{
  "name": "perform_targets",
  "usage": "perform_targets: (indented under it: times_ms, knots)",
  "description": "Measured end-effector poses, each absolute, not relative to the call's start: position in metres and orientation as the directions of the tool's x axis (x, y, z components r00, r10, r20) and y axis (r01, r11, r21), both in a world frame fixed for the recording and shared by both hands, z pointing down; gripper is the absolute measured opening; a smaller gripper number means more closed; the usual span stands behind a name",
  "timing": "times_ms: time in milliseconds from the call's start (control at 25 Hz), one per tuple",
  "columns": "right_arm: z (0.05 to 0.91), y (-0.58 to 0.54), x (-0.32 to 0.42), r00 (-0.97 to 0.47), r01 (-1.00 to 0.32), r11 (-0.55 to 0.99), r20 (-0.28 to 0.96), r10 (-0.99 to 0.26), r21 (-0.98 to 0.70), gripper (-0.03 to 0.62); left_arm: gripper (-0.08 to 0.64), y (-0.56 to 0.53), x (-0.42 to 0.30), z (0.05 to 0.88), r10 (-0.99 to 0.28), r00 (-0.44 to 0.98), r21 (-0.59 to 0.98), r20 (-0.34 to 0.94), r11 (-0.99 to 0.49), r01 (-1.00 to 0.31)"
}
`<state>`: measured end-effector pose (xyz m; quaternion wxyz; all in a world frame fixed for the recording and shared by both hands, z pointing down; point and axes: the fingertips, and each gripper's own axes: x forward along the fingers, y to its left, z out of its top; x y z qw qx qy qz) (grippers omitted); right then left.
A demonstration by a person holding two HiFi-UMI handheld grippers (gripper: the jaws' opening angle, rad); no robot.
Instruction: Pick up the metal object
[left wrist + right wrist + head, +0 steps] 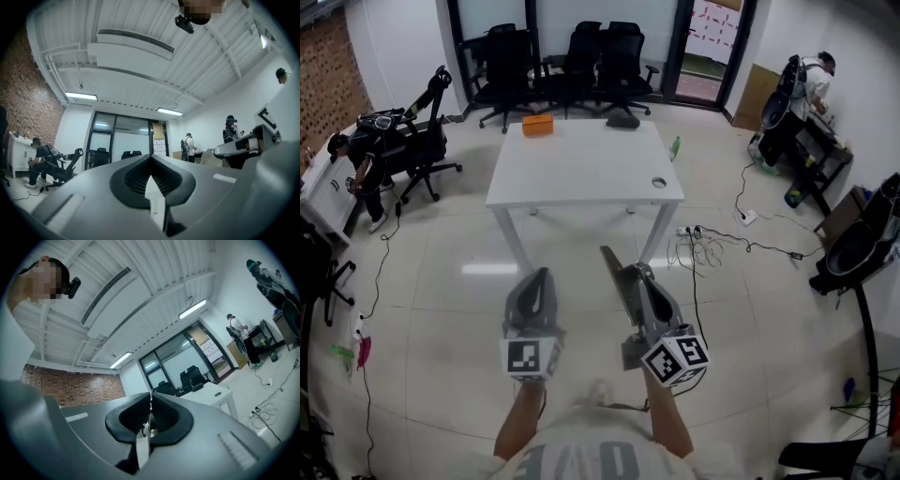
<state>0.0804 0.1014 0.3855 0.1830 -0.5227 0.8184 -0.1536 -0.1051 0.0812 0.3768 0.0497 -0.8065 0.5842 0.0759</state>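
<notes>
A white table [581, 178] stands some way ahead of me on the tiled floor. It carries an orange box [537, 125], a dark flat object [622, 121] and a small round ring [659, 182] near its right edge; which of them is metal I cannot tell. My left gripper [541, 273] and right gripper [607, 251] are held low in front of me, well short of the table, both shut and empty. The left gripper [150, 161] points up toward the ceiling and far wall. Past the right gripper [150, 397], the table [213, 392] shows.
Black office chairs [572, 66] line the far glass wall. A green bottle [676, 147] sits by the table's right side. Cables [722, 239] trail over the floor at right. One person [356, 159] sits at left, another [811, 84] stands at right.
</notes>
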Motion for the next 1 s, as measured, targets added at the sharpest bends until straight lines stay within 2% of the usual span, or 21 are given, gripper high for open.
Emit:
perform_targets:
  times_ms: [320, 640, 1000]
  knots:
    - [0.389, 0.126, 0.070, -0.377, -0.791, 0.391, -0.128, -0.917, -0.470, 0.029, 0.000, 0.104, -0.116, 0.379, -0.935, 0.316, 0.014, -0.160, -0.322, -0.947]
    - [0.381, 0.131, 0.067, -0.364, -0.838, 0.381, -0.121, -0.924, -0.391, 0.028, 0.000, 0.112, -0.120, 0.377, -0.936, 0.313, 0.029, -0.159, -0.321, -0.946]
    - [0.374, 0.135, 0.068, -0.358, -0.835, 0.387, -0.149, -0.922, -0.391, 0.028, 0.000, 0.112, -0.119, 0.381, -0.935, 0.314, 0.018, -0.162, -0.321, -0.947]
